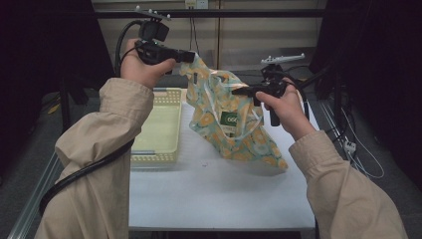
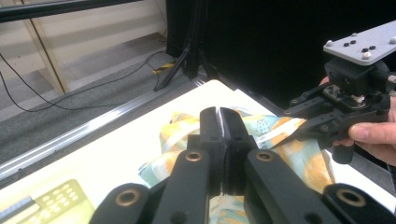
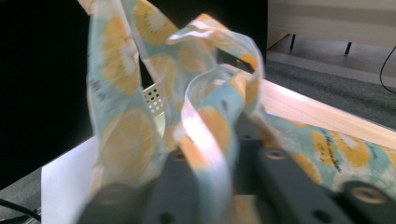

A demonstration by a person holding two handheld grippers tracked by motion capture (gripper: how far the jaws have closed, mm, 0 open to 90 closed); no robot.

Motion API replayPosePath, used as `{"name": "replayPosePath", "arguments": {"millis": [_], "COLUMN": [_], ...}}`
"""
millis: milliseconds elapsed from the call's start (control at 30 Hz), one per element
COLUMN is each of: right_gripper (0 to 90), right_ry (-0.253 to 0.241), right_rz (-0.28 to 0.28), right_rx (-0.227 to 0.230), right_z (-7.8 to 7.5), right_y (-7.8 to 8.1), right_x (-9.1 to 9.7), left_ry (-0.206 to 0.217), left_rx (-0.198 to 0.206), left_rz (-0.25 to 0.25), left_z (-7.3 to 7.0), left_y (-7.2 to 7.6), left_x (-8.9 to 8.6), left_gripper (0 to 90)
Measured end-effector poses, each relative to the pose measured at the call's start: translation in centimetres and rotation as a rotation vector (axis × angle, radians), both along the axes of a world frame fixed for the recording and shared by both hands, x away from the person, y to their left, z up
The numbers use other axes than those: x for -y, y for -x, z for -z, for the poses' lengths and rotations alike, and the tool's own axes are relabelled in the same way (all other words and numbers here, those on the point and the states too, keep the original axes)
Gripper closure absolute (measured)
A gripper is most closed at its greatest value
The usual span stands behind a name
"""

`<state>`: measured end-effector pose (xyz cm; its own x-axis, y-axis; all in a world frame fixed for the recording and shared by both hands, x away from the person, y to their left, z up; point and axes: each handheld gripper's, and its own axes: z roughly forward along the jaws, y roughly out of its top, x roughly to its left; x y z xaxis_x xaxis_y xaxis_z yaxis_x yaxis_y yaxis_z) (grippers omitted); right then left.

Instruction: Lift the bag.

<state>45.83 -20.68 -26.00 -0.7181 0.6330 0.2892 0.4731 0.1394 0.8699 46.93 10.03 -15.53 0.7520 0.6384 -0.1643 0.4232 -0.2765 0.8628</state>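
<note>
A teal cloth bag [image 1: 234, 137] printed with orange citrus slices hangs over the white table [image 1: 219, 194], its lower end resting on the top. My left gripper [image 1: 191, 57] is raised at the back left, jaws pressed together [image 2: 222, 123] and shut on the bag's upper edge. My right gripper [image 1: 237, 91] sits at the bag's mouth, lower and to the right. In the right gripper view its jaws [image 3: 233, 135] stand a little apart, with a blurred strap [image 3: 205, 135] of the bag [image 3: 121, 135] draped over them. The left gripper view has the right gripper [image 2: 282, 128] against the fabric [image 2: 299, 156].
A pale yellow perforated basket [image 1: 159, 124] lies on the table's left part, under my left forearm. Metal frame rails run along both table sides. Cables and a power strip [image 1: 350, 146] lie on the floor at the right. A dark stand [image 2: 187, 60] rises beyond the far edge.
</note>
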Motion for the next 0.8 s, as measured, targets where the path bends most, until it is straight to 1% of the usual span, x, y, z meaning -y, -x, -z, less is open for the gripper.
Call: {"name": "replayPosePath", "arguments": {"millis": [33,67,100,133,167,200,233,267,300,333,400,433,467,500,533,567,633,667,767,800], "right_gripper": [56.7,49.6,41.8,34.6,28.4,24.6,24.1,23.4,21.8,21.6,20.8,20.8,20.4,20.0,19.8,18.9,18.6,18.1,17.7,17.8], "right_ry": [0.009,0.018,0.015,0.014,0.018,0.027,0.029,0.026,0.027,0.028,0.034,0.036,0.036,0.044,0.057,0.071,0.076,0.086,0.093,0.096], "right_rz": [0.002,0.014,0.018,0.022,0.029,0.036,0.039,0.039,0.044,0.048,0.048,0.05,0.044,0.041,0.042,0.038,0.025,0.024,0.019,0.019], "right_rx": [0.002,0.005,0.001,-0.002,-0.01,-0.016,-0.009,-0.003,-0.006,-0.003,-0.006,-0.004,-0.006,-0.006,-0.01,-0.015,-0.014,-0.011,-0.015,-0.014], "right_z": [0.1,0.1,0.1,0.0,0.0,-0.1,-0.2,-0.2,-0.3,-0.3,0.0,0.2,0.5,0.9,1.3,1.7,2.4,2.8,4.2,4.5], "right_y": [0.1,0.2,0.3,0.4,0.4,0.5,0.7,0.9,1.1,1.4,1.8,2.1,2.3,2.6,2.8,3.0,3.6,3.9,4.8,5.0], "right_x": [-0.2,-0.3,-0.2,-0.1,0.1,0.4,0.7,1.2,1.6,2.0,3.0,3.4,3.8,4.1,4.4,4.7,5.2,5.4,6.2,6.4], "left_ry": [0.004,0.004,0.0,-0.002,-0.002,-0.008,-0.022,-0.024,-0.027,-0.03,-0.039,-0.045,-0.049,-0.061,-0.063,-0.05,-0.025,-0.017,-0.031,-0.025], "left_rx": [-0.008,-0.012,-0.021,-0.037,-0.045,-0.047,-0.051,-0.05,-0.051,-0.058,-0.051,-0.056,-0.049,-0.049,-0.047,-0.05,-0.057,-0.06,-0.065,-0.069], "left_rz": [-0.005,-0.026,-0.049,-0.048,-0.044,-0.048,-0.054,-0.046,-0.03,-0.022,-0.018,-0.007,0.009,0.024,0.032,0.039,0.056,0.062,0.064,0.068], "left_z": [0.3,0.5,0.7,1.0,1.3,1.5,1.8,2.1,2.4,2.7,3.6,4.0,4.6,5.2,5.7,6.2,7.3,7.8,9.5,10.1], "left_y": [0.1,0.1,0.2,0.2,0.3,0.5,0.7,0.8,1.0,1.2,1.7,1.9,2.2,2.4,2.7,2.9,3.4,3.7,4.5,4.7], "left_x": [-0.3,-0.6,-0.9,-1.2,-1.4,-1.6,-1.7,-1.9,-2.1,-2.2,-2.5,-2.6,-2.6,-2.7,-2.9,-3.0,-3.4,-3.6,-4.1,-4.2], "left_gripper": [80.9,73.5,61.9,53.0,48.0,42.3,35.2,29.3,25.9,22.9,18.9,15.5,13.4,12.1,10.4,9.3,7.4,6.7,6.9,6.9]}}
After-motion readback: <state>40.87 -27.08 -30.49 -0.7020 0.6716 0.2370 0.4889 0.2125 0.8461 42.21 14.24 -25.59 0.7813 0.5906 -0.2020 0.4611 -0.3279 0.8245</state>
